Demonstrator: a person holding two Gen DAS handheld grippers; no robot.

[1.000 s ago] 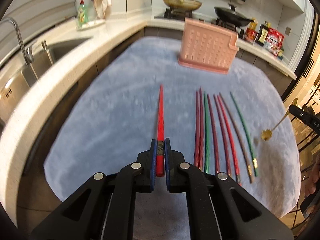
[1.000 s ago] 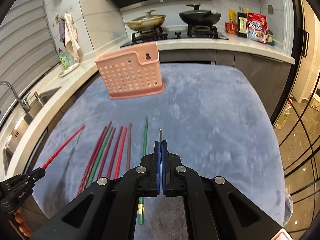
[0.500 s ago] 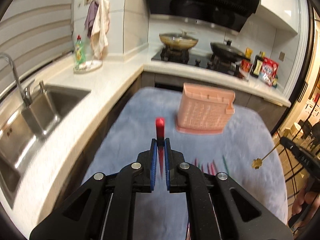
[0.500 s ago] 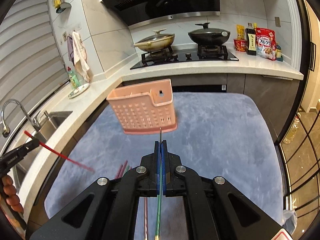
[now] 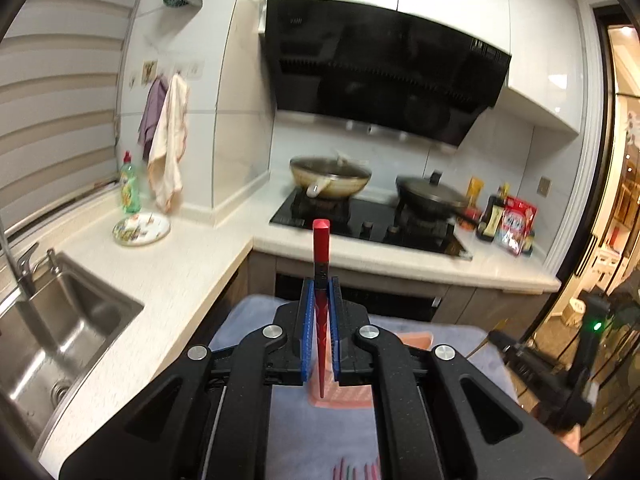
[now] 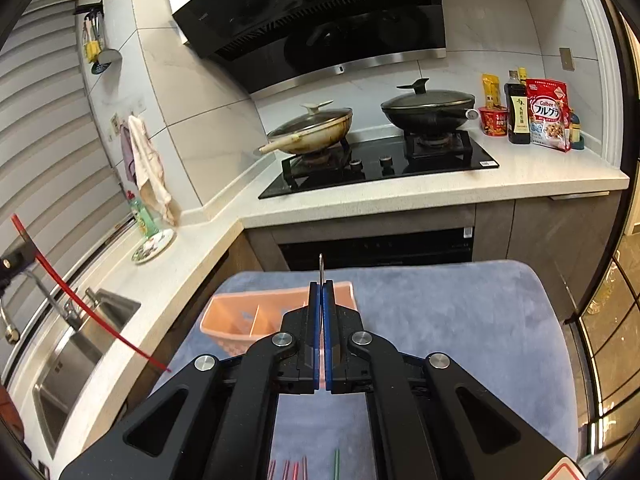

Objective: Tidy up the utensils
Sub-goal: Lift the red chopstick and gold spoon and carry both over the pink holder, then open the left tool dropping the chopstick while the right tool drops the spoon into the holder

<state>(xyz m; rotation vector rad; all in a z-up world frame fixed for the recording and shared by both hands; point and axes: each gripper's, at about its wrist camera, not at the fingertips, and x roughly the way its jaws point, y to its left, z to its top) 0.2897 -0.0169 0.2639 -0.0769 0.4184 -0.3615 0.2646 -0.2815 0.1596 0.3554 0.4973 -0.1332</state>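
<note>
My left gripper (image 5: 320, 292) is shut on a red chopstick (image 5: 321, 248), held upright with its thick end up; the same chopstick shows at the left of the right wrist view (image 6: 80, 304), slanting down toward the counter edge. My right gripper (image 6: 321, 292) is shut on a thin metal utensil handle (image 6: 320, 266) that sticks up between the pads; its other end is hidden. The pink perforated utensil holder (image 6: 236, 322) stands on the blue-grey cloth just ahead of the right gripper. In the left wrist view the pink holder (image 5: 416, 338) is mostly hidden behind the fingers.
Several red and green chopsticks (image 6: 296, 468) lie on the cloth (image 6: 460, 312) below the grippers. A steel sink (image 5: 60, 332) with a tap is at the left. The hob with two lidded pans (image 6: 428, 110) is behind. Bottles and packets (image 6: 532, 112) stand at the back right.
Both grippers have risen and tilted up, lifting the red chopstick and the thin utensil off the cloth. The pink holder now lies low in both views.
</note>
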